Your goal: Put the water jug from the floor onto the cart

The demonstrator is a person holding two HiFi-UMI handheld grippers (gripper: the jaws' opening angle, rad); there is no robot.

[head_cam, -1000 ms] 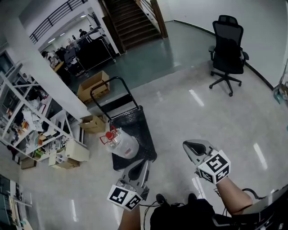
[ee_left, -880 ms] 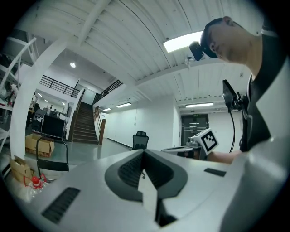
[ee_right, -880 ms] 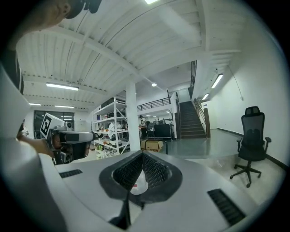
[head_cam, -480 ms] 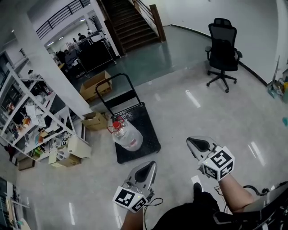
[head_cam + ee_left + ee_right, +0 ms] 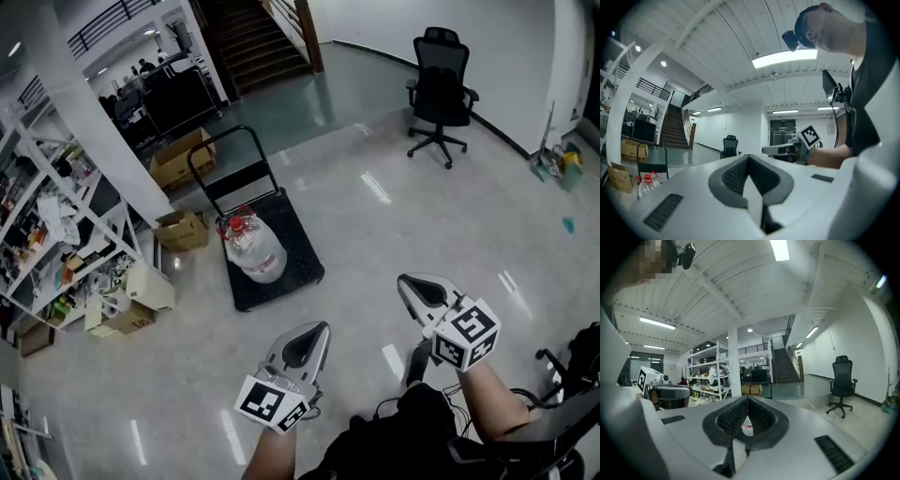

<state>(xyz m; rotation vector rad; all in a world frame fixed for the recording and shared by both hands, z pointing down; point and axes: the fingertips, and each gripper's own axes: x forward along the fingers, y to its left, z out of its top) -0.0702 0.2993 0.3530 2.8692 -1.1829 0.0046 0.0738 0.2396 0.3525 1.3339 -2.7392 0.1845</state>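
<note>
Clear water jug [image 5: 253, 248] on the black cart [image 5: 300, 261] now sits farther away.

bright, even indoor light all round. in the head view the polished floor [image 5: 394, 244] throws back long white streaks of glare from overhead, and shadows are soft and short, darkest under the office chair [image 5: 441, 89]. the black cart [image 5: 305, 255] reads as a dark block with little detail. straight lines bow toward this view's edges. both gripper views are round fisheye pictures with black corners; a ceiling strip light [image 5: 785, 57] burns out to plain white in the left one, another [image 5: 779, 249] in the right. whatever sits closest to each lens looks soft, the far room sharper.
</note>
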